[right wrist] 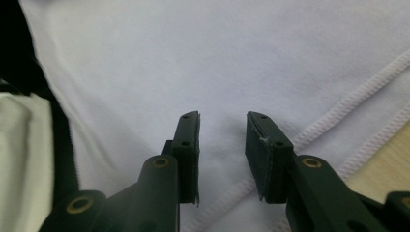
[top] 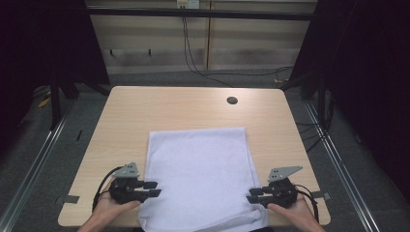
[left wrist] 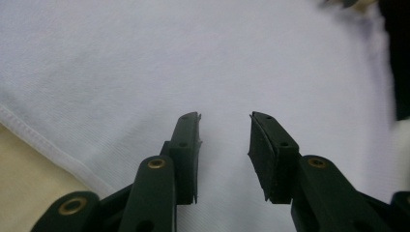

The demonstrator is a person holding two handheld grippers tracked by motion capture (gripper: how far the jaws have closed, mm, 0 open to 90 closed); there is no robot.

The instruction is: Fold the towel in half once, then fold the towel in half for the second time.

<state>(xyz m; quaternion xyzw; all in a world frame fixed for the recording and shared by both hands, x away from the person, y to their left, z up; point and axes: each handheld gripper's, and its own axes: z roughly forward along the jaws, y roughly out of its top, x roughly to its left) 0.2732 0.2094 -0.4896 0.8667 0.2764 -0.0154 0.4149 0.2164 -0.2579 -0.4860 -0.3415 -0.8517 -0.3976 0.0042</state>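
Grippers poised at both side edges of the cloth

While the white cloth (top: 198, 174) lies flat on the wooden table (top: 145, 106), its near end hanging over the table's front edge, the left gripper (top: 153, 188) sits at the cloth's left side with its jaws pointing inward over the fabric. Its jaws stand apart with nothing between them, and the stitched hem (left wrist: 48, 145) runs just to their left. Opposite it, the right gripper (top: 252, 194) faces inward from the cloth's right side, jaws likewise parted and empty above the fabric, with two hemmed edges (right wrist: 348, 104) crossing beside its right jaw. A round hole (top: 232, 100) sits in the table well beyond both grippers
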